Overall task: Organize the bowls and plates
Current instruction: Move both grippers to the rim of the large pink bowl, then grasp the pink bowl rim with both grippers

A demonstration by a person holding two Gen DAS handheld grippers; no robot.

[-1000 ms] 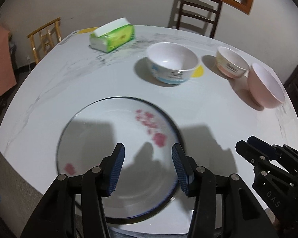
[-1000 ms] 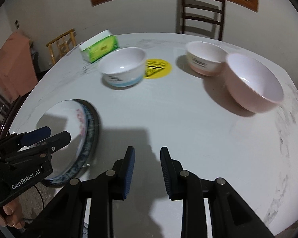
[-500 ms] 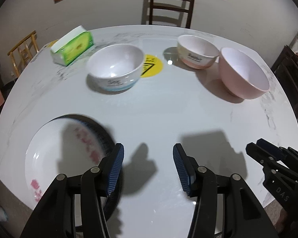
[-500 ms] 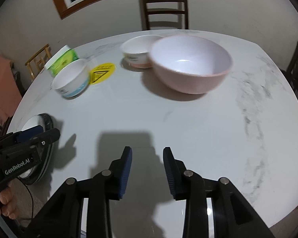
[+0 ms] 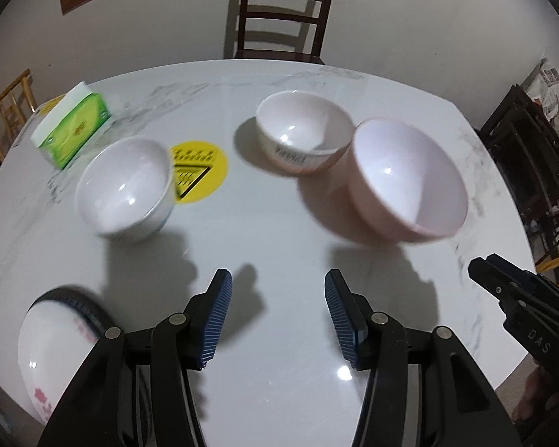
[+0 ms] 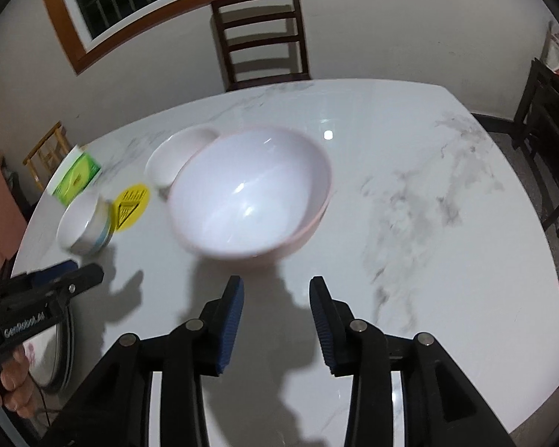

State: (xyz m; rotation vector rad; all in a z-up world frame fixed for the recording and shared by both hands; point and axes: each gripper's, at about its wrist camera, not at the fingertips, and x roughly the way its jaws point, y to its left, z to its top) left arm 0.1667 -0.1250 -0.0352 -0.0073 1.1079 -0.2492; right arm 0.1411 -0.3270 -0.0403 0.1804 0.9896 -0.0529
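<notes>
- We're seeing the big pink bowl (image 6: 251, 193) sitting upright mid-table, just ahead of our right gripper (image 6: 275, 316) but apart from it; nothing btwn the jaws, which are opening over bare tabletop.
- Cream bowl (image 5: 303, 132) w/ dark lettering is sitting just behind the pink one; rims look close, can't tell if touching.
- White bowl w/ blue band (image 5: 125, 190) is standing to the left, next to a round yellow sticker (image 5: 199, 171) on the table (image 5: 279, 231).
- Plate w/ dark rim & pink flowers (image 5: 52, 342) is lying at the near-left edge, partly behind our left gripper's arm.
- Left gripper (image 5: 277, 316) is hovering w/ jaws apart, holding nothing, over empty marble btwn the white bowl & the pink bowl.
- Green tissue pack (image 5: 72, 130) is lying far left; dark wooden chair (image 5: 279, 11) is standing vs. the wall behind the table.
- In the right wrist view a hand (image 6: 9, 381) is gripping the left gripper's handle.
</notes>
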